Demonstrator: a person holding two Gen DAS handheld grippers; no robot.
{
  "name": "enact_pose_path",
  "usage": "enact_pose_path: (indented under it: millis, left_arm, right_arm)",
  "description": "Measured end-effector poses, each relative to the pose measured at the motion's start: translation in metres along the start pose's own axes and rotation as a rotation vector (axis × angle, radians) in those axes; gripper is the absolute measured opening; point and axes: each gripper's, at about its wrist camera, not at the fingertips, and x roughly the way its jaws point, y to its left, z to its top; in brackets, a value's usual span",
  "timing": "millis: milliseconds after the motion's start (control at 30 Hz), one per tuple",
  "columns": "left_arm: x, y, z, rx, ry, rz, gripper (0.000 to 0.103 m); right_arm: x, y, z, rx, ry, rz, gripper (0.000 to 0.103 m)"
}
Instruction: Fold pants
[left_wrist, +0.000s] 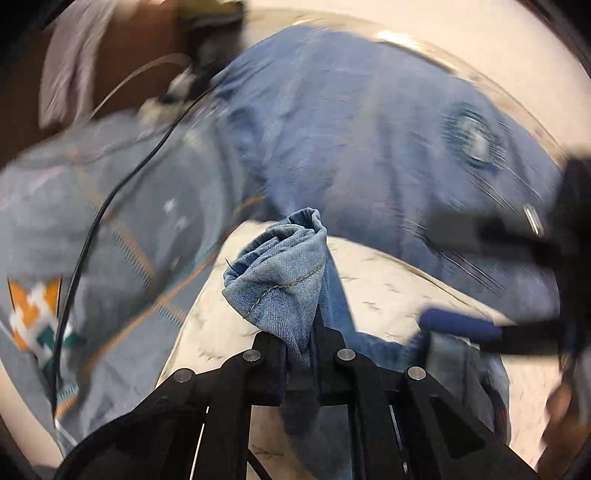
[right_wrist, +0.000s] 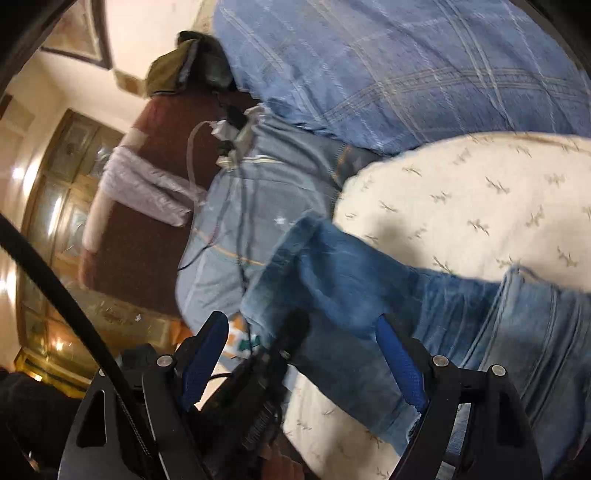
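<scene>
While a bunched denim hem of the pants (left_wrist: 280, 273) is pinched between the closed jaws of the left gripper (left_wrist: 301, 350), the right gripper (right_wrist: 303, 365) is held with its jaws spread wide, nothing gripped, one leg lying between them. The pants are seen draped across a white patterned bed sheet (right_wrist: 480, 192), near a blue plaid blanket (right_wrist: 406, 66). No finished fold is visible; folding is judged barely begun.

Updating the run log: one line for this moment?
left gripper: shut on jeans hem, lifted | right gripper: open, over jeans leg | surface: white patterned bedsheet
</scene>
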Motion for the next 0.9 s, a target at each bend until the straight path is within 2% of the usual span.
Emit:
enact_pose_path:
  millis: [67,167,233,333,400,433,467,500,567,667,700,800,867,900]
  left_arm:
    - [-0.012,-0.017,-0.007,0.090,-0.037,-0.013,0.007]
    - [-0.036,-0.035,-0.024,0.208,-0.084,-0.073,0.007]
    - [-0.044,-0.045,-0.033,0.268,-0.100,-0.100,0.007]
    - [-0.060,-0.055,-0.047,0.348,-0.132,-0.143,0.007]
    - [-0.071,-0.061,-0.057,0.407,-0.158,-0.181,0.007]
    - [-0.080,-0.063,-0.061,0.434,-0.169,-0.204,0.007]
    - [-0.085,-0.064,-0.067,0.462,-0.176,-0.228,0.007]
    - [-0.092,-0.066,-0.073,0.506,-0.182,-0.246,0.007]
    - [-0.104,-0.066,-0.083,0.565,-0.203,-0.277,0.007]
    - [-0.118,-0.066,-0.096,0.641,-0.172,-0.383,0.008]
    - [-0.117,-0.068,-0.101,0.674,-0.157,-0.393,0.010]
    - [-0.108,-0.079,-0.123,0.755,-0.053,-0.432,0.016]
    - [-0.108,-0.086,-0.137,0.803,-0.004,-0.446,0.023]
    - [-0.113,-0.089,-0.145,0.829,0.019,-0.478,0.024]
  right_arm:
    - [-0.009,0.009,0.007,-0.034,0.009,0.012,0.084]
    - [-0.022,0.029,0.013,-0.111,0.020,-0.007,0.084]
    - [-0.022,0.040,0.012,-0.171,0.051,-0.065,0.085]
    - [-0.018,0.046,0.014,-0.226,0.075,-0.199,0.085]
    - [-0.018,0.036,0.017,-0.211,0.091,-0.257,0.079]
    - [-0.020,0.030,0.018,-0.189,0.092,-0.269,0.064]
    - [-0.024,0.021,0.018,-0.154,0.093,-0.268,0.035]
    - [-0.031,0.013,0.016,-0.125,0.088,-0.262,0.023]
    - [-0.054,0.005,0.007,-0.096,0.040,-0.251,0.018]
    - [-0.094,-0.005,-0.024,-0.069,-0.067,-0.232,0.015]
    - [-0.107,-0.016,-0.038,-0.045,-0.109,-0.229,0.015]
    - [-0.132,-0.073,-0.073,0.110,-0.198,-0.259,0.015]
    - [-0.132,-0.111,-0.094,0.188,-0.224,-0.273,0.021]
    - [-0.129,-0.125,-0.101,0.204,-0.225,-0.279,0.024]
